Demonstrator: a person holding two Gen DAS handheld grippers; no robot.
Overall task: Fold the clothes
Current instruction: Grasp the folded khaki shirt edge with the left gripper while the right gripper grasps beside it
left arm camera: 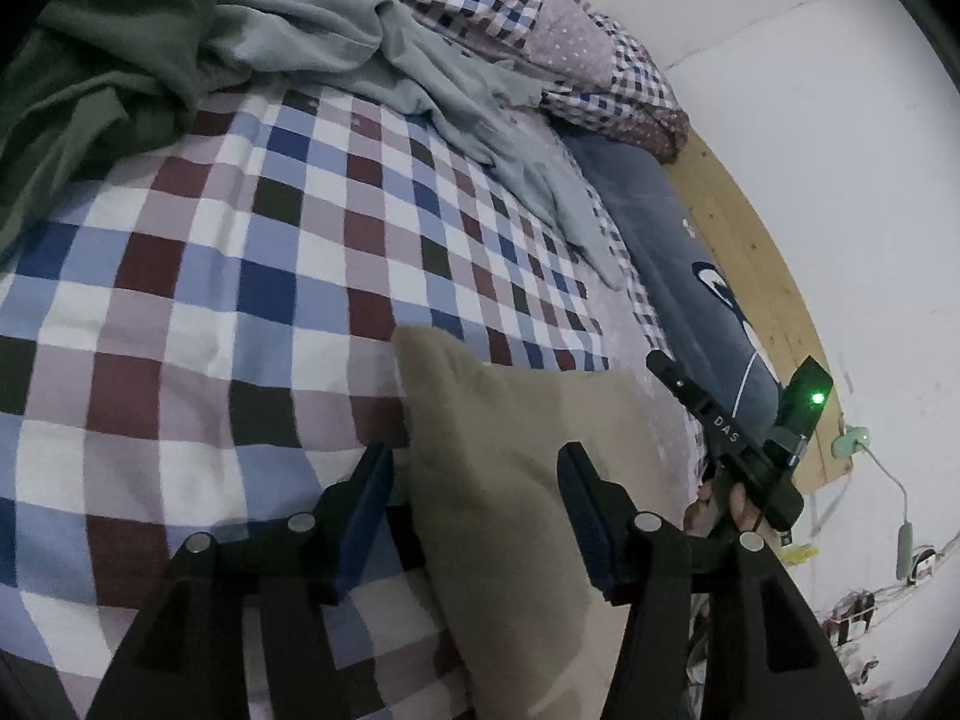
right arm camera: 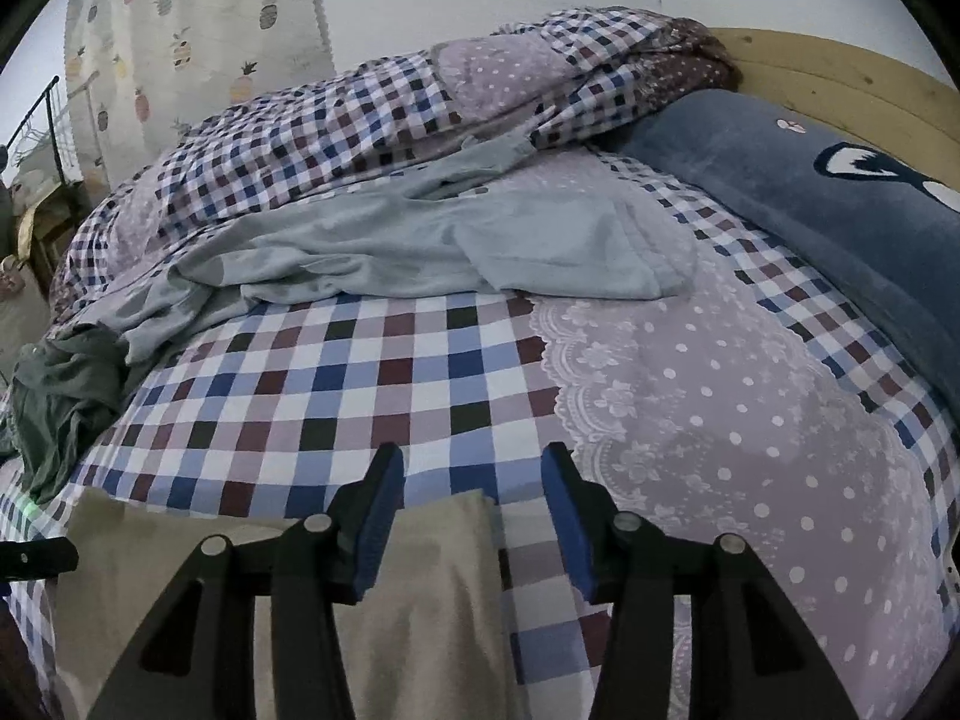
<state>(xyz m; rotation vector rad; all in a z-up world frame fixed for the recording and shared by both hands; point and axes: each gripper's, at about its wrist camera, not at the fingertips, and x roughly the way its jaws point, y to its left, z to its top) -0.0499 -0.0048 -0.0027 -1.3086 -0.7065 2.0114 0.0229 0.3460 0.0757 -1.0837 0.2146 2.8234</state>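
Your left gripper (left arm camera: pixel 477 480) and right gripper (right arm camera: pixel 471 483) both stand open over the beige cloth (left arm camera: pixel 510 480), with pale garment (right arm camera: pixel 420 246) at 12 o'clock.

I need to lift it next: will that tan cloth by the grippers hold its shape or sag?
The tan cloth will probably sag: it lies flat with soft creased edges on the checked bedspread. It looks thin, so likely light. Both the left gripper and the right gripper stand open, so nothing supports it yet.
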